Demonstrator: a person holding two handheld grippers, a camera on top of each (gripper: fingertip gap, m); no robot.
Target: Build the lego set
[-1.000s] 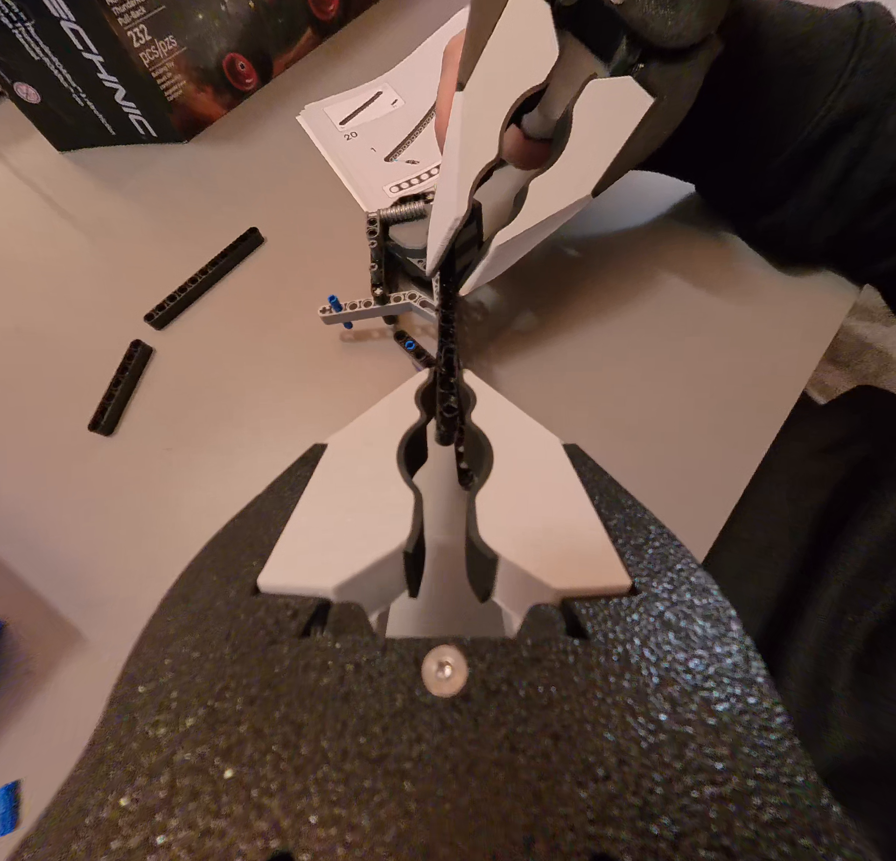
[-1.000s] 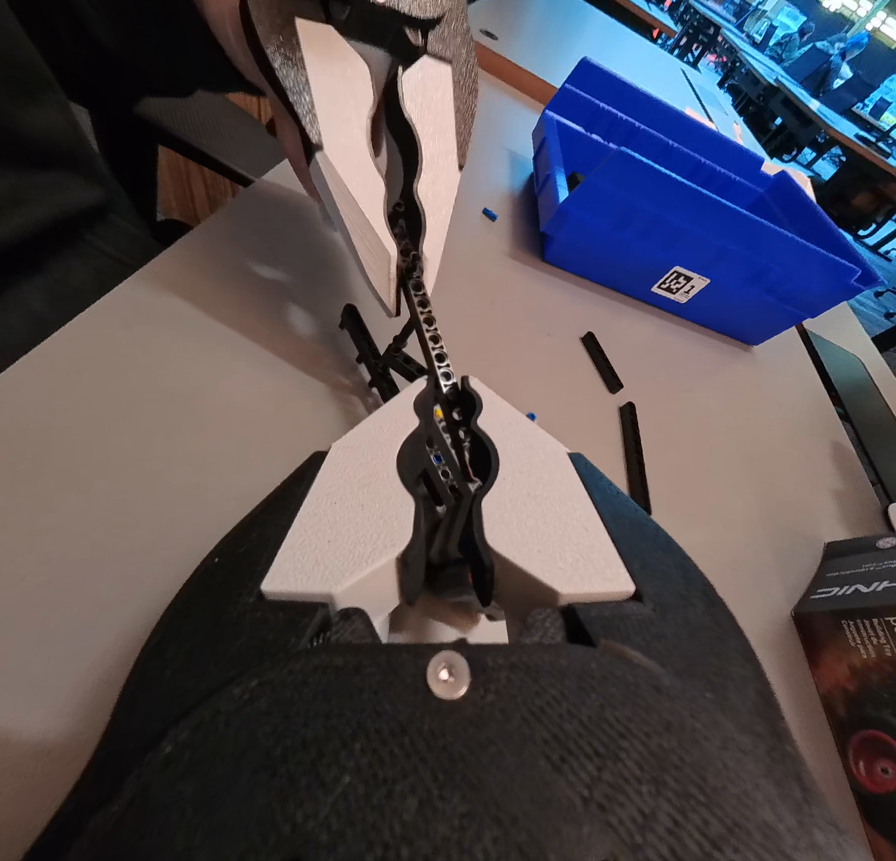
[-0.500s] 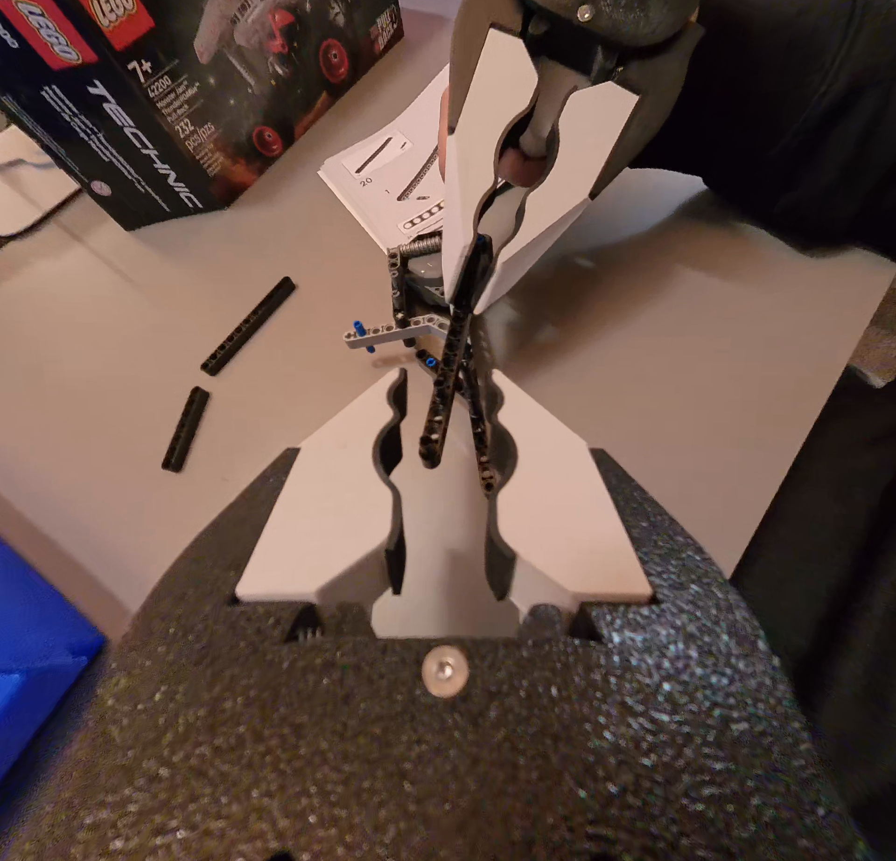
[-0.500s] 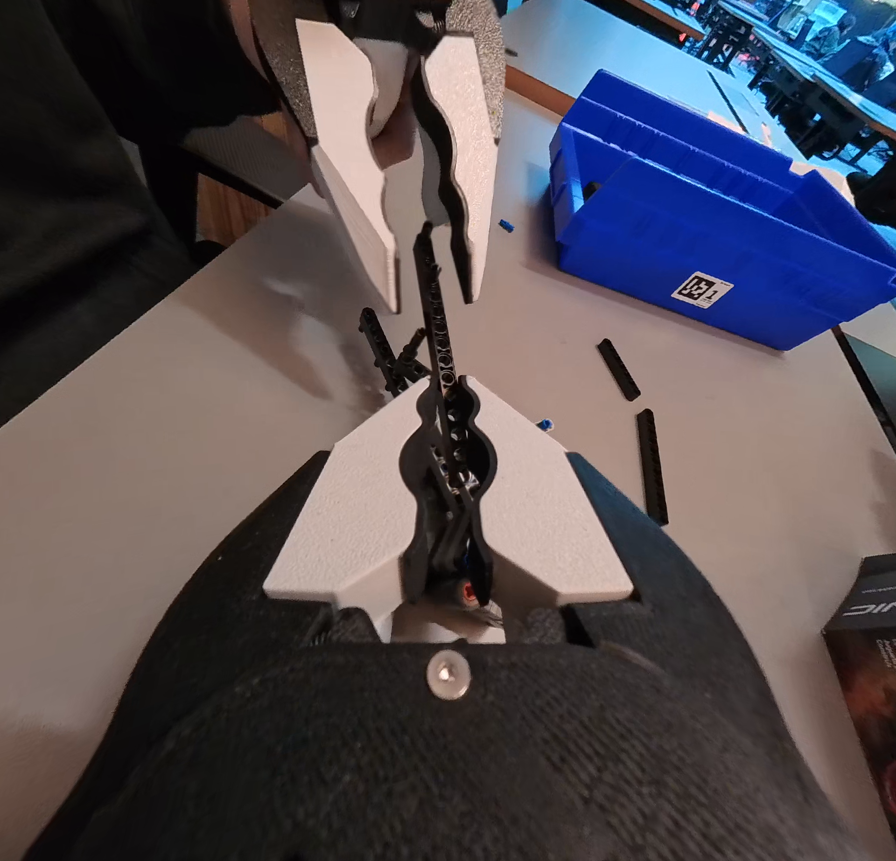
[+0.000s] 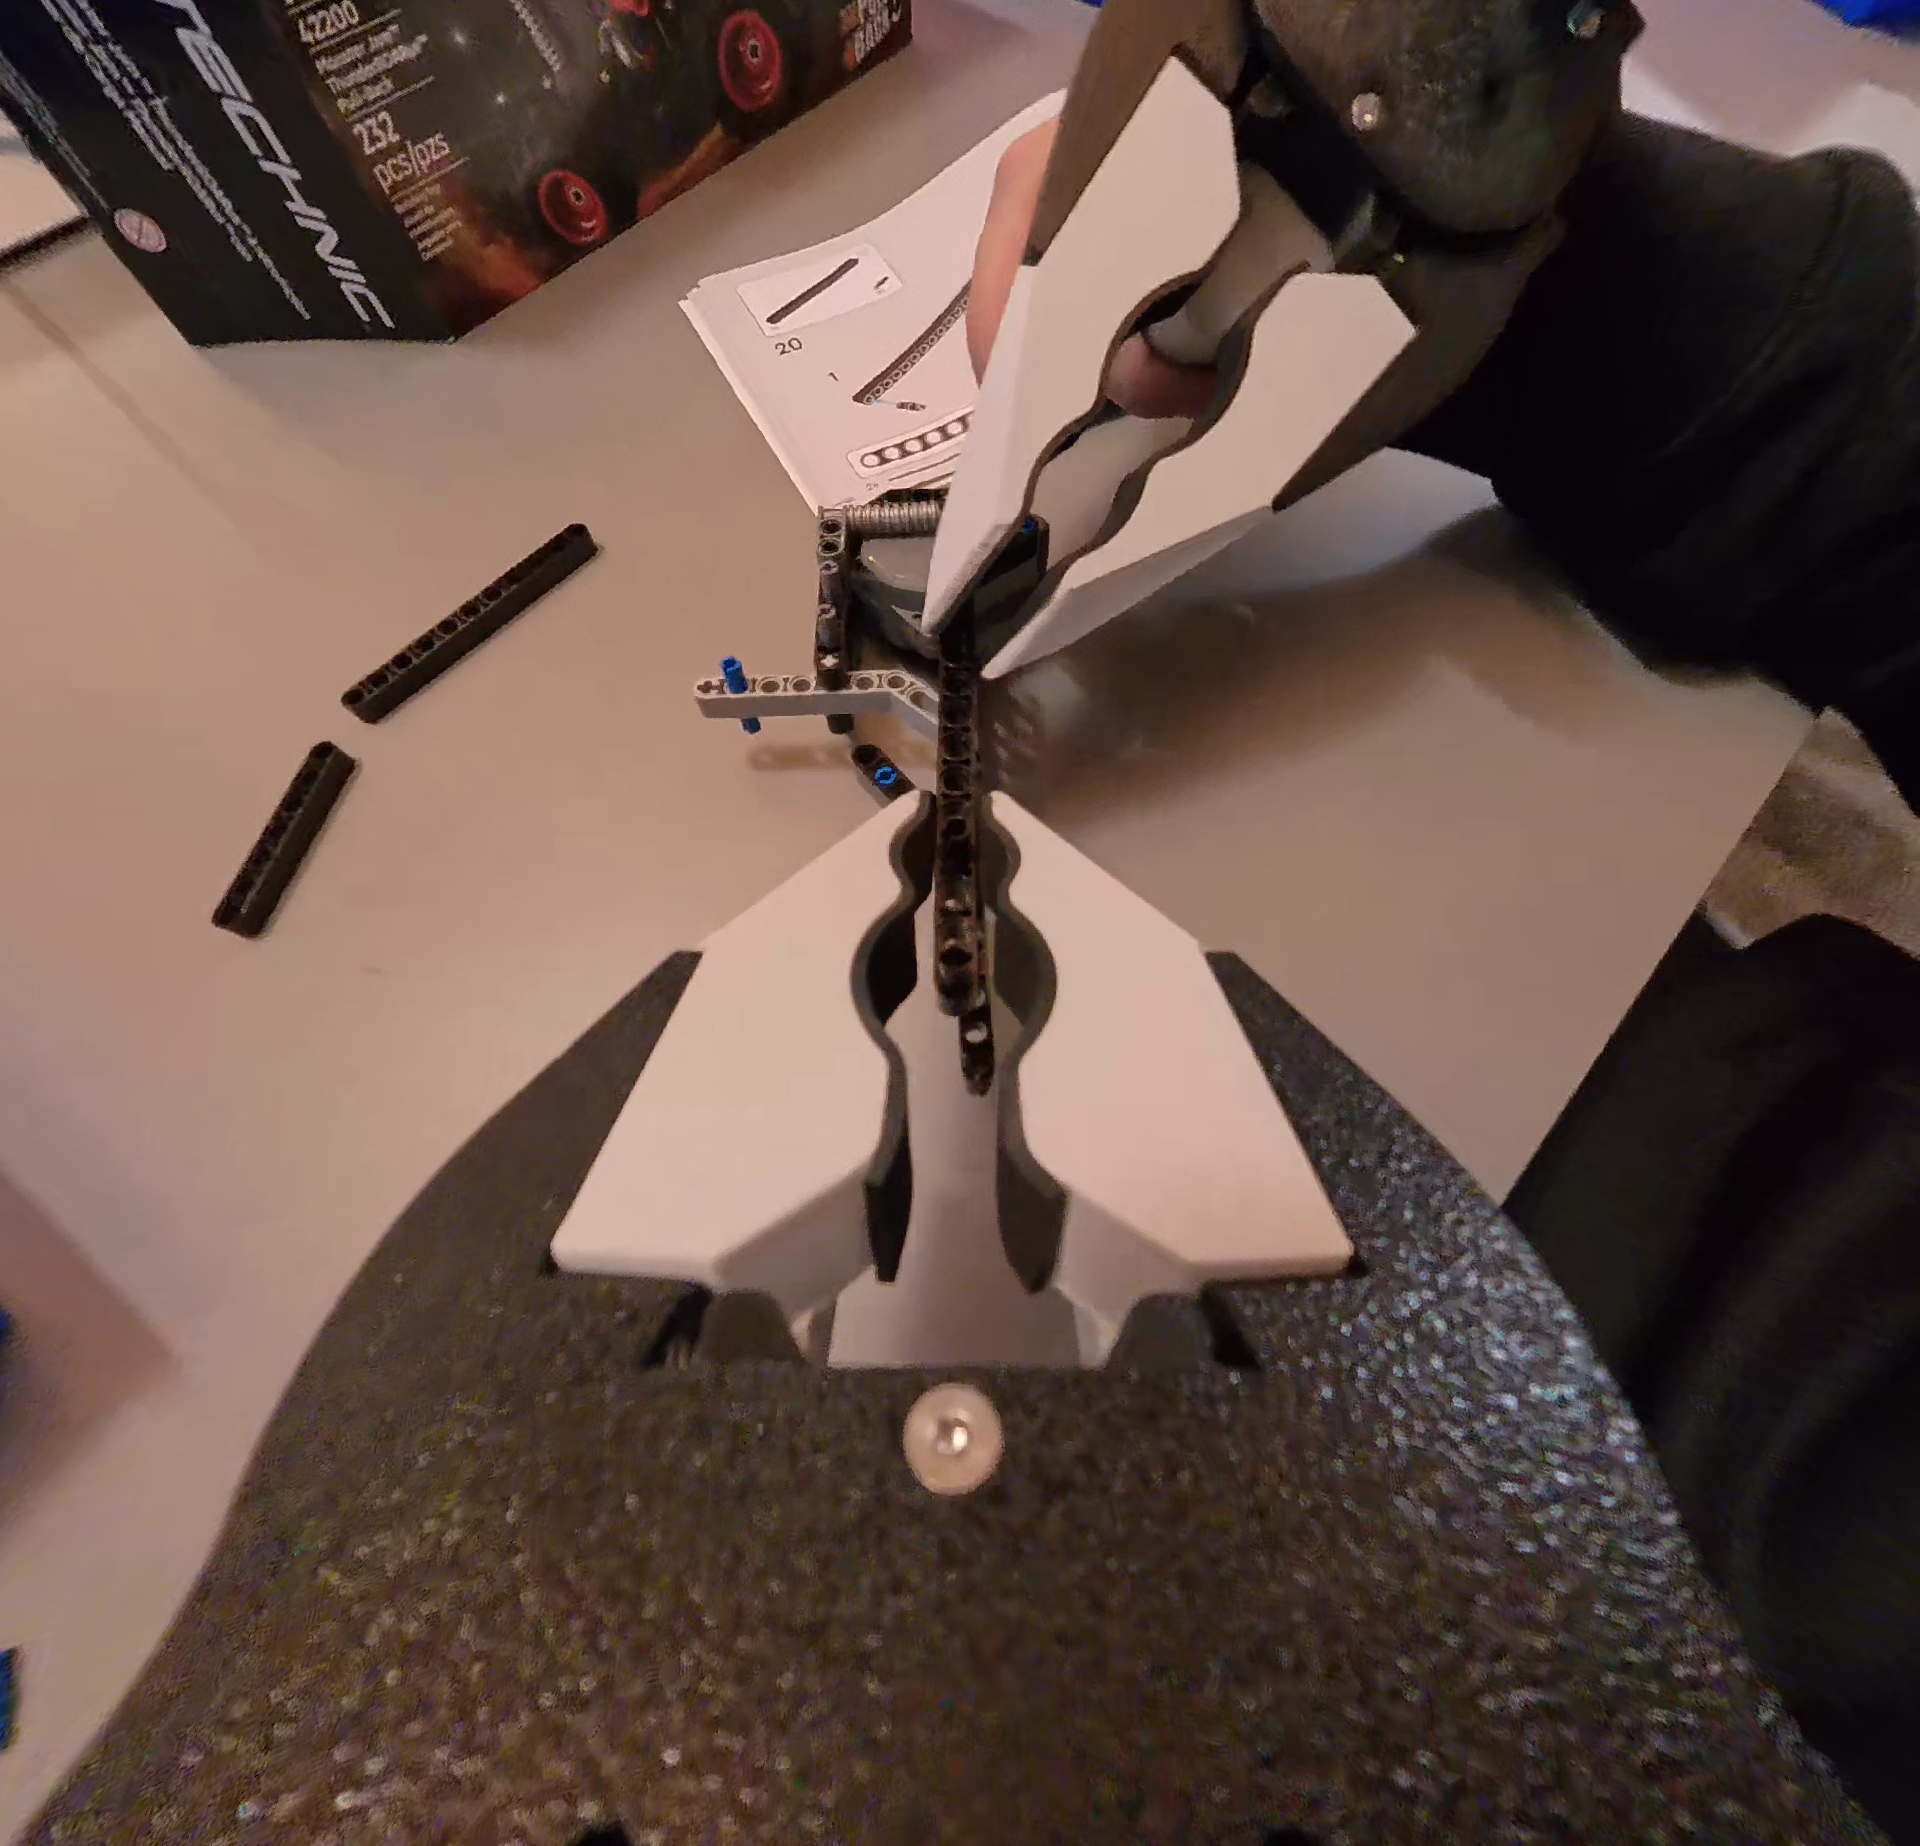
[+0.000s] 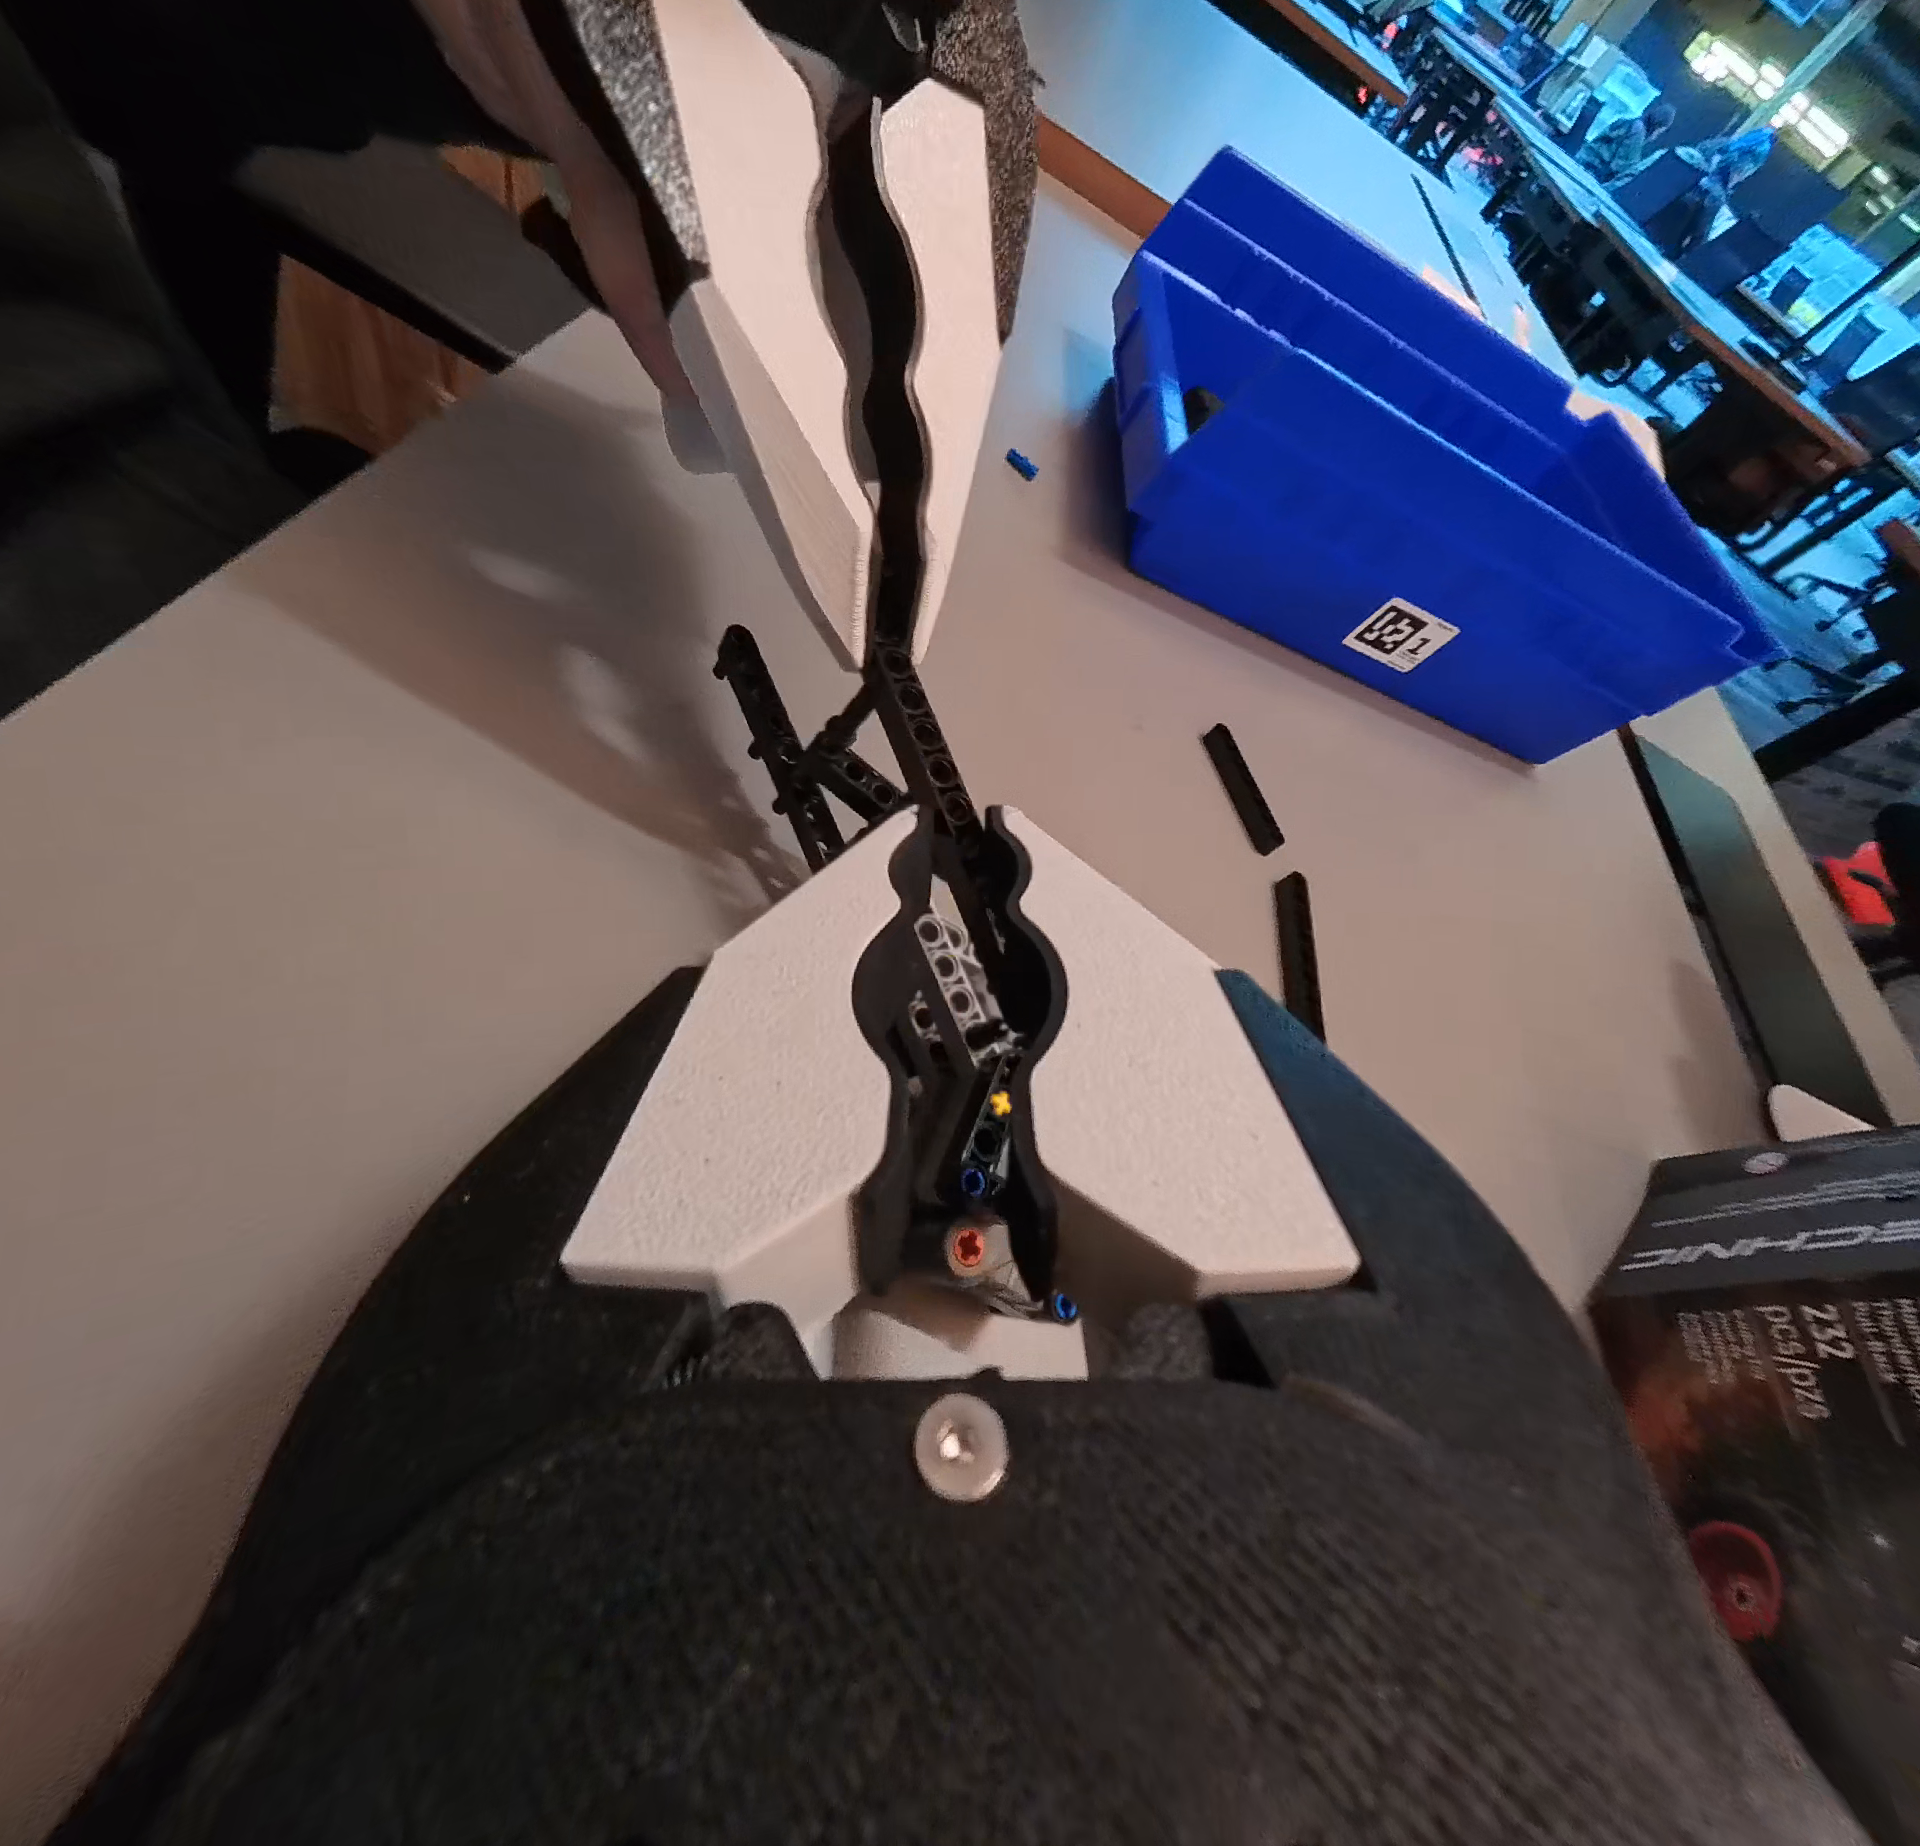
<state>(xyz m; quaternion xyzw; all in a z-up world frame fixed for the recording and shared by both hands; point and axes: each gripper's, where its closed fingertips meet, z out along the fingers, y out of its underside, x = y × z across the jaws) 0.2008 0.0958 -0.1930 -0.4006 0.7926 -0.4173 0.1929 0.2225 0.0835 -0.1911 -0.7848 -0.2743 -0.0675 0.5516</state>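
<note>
A long black beam (image 5: 956, 923) runs between my two grippers. My left gripper (image 5: 958, 809) is shut on its near end. My right gripper (image 5: 966, 643) comes in from the top right, shut on the partly built Lego assembly (image 5: 831, 633). The assembly has a black frame, a grey cross beam (image 5: 800, 695) and a metal spring (image 5: 894, 520), and it sits just above the table. In the right wrist view my right gripper (image 6: 956, 825) clamps the assembly (image 6: 951, 975). The beam (image 6: 925, 747) rises from it into my left gripper (image 6: 891, 643).
The Lego box (image 5: 416, 113) stands at the back left and the instruction booklet (image 5: 831, 362) lies behind the assembly. Two loose black beams (image 5: 468, 622) (image 5: 283, 838) lie to the left. A blue bin (image 6: 1455, 549) and a small blue pin (image 6: 1021, 462) are beyond. The table edge is close on the right. Only a small space, under 4 cm, lies between the two pairs of fingers.
My left gripper held the beam a second ago, opened and let it hang loose half a second ago, and is now shut on it again. My right gripper has kept hold of the assembly.
</note>
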